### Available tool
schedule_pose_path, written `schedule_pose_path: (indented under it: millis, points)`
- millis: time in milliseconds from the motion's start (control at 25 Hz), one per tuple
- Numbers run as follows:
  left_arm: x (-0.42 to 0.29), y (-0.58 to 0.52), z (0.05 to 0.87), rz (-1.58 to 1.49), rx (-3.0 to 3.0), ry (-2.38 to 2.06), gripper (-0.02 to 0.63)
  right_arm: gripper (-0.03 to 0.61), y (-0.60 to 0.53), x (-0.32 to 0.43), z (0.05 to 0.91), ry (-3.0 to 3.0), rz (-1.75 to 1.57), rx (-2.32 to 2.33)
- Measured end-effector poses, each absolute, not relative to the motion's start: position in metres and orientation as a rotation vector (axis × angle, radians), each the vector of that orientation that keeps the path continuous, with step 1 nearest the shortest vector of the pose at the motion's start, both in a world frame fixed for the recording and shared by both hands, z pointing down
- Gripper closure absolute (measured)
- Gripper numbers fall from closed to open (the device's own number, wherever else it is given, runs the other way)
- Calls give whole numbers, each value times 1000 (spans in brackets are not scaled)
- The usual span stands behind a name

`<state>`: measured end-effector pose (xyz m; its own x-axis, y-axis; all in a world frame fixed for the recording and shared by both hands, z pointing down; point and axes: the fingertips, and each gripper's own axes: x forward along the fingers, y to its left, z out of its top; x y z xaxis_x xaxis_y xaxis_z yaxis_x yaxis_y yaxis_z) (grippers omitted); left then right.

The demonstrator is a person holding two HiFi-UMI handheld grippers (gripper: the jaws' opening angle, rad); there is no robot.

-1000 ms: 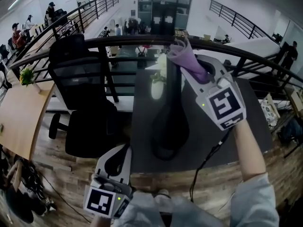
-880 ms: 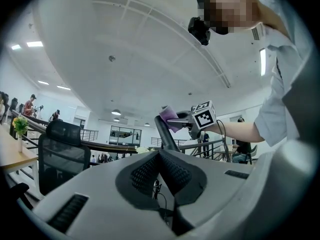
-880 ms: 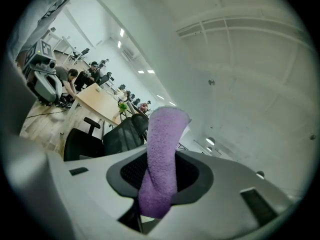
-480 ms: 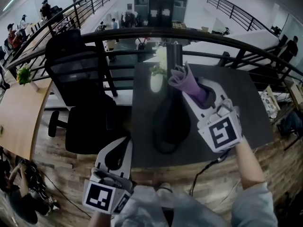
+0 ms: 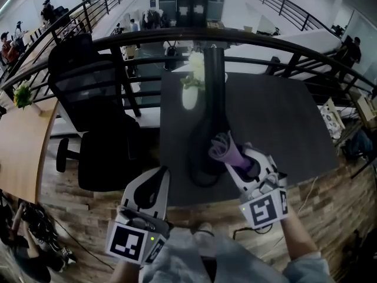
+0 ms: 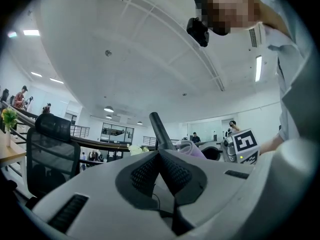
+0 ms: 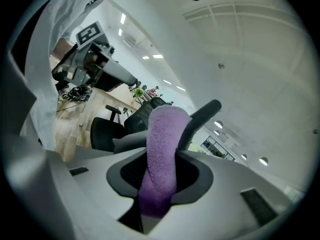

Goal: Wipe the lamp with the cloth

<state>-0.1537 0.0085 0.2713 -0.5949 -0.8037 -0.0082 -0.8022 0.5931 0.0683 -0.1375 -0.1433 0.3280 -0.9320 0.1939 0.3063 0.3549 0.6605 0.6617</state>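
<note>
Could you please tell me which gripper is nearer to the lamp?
Right: the right gripper, holding the purple cloth, is beside the lamp base; the left gripper hangs off the table edge, apart.

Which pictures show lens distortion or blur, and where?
Head view: fisheye bends the railing into an arc; the lamp shows little detail. Right gripper view: black corners, the cloth slightly soft. Left gripper view: the same black corners.

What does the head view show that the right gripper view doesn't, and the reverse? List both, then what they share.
Head view only: the lamp base, white flowers, and the right hand-held gripper with its marker cube.

Right gripper view only: its jaws seen close up, clamped on the purple cloth.

Both: the cloth, lamp stem, black chair and left hand-held gripper.
</note>
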Motion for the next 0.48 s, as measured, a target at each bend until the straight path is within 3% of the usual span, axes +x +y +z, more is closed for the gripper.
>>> schedule_pose_path:
  millis: [240,480]
  points:
    - [-154,6,274,-125,1434,-2743,612,460,-135,-115,351,-2582,-1098,-457]
    - [-156,16,267,-134,1462,-2769,612,459,-140,-147,262,-2651,-1247,-245]
